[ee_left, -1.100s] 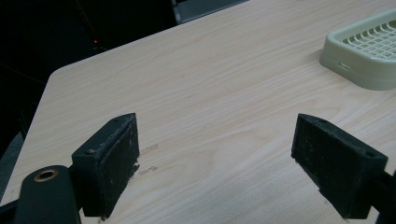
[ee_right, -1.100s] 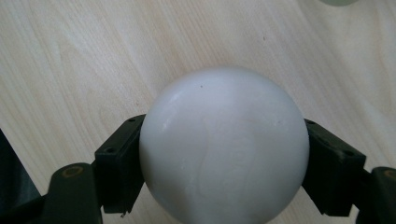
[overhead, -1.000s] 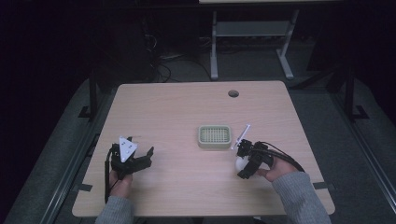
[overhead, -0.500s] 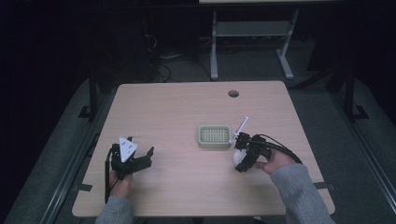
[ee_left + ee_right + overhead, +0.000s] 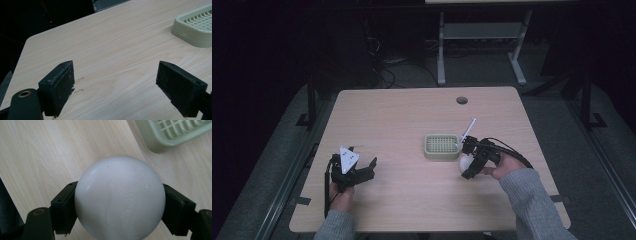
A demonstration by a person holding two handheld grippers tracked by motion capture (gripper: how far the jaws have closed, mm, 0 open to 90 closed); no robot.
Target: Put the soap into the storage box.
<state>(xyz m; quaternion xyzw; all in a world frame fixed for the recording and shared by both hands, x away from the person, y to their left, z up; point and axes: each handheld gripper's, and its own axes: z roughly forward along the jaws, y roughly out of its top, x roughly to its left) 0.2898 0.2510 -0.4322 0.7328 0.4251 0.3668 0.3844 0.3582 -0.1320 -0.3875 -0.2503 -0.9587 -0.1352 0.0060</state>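
Note:
My right gripper (image 5: 471, 161) is shut on a white ball-shaped object (image 5: 465, 162) just right of a pale green slotted tray (image 5: 441, 156). A thin white stick (image 5: 468, 131) slants up and away from that grip, over the tray's right end. In the right gripper view the white round object (image 5: 120, 195) sits between both jaws of the gripper (image 5: 120, 206), with the tray's corner (image 5: 160, 143) beyond it. My left gripper (image 5: 354, 172) rests open near the table's front left. Its jaws (image 5: 115, 82) stand wide apart over bare wood, the tray (image 5: 190, 40) off to its far right.
The wooden table (image 5: 402, 120) has a round cable hole (image 5: 462, 100) near its far edge. Behind the table stand a white metal frame (image 5: 482, 45) and loose cables (image 5: 382, 70) on a dark floor.
My right gripper has moved left and slightly forward with the white object, closer to the tray, and the white stick now tilts up more steeply. The left gripper has stayed put.

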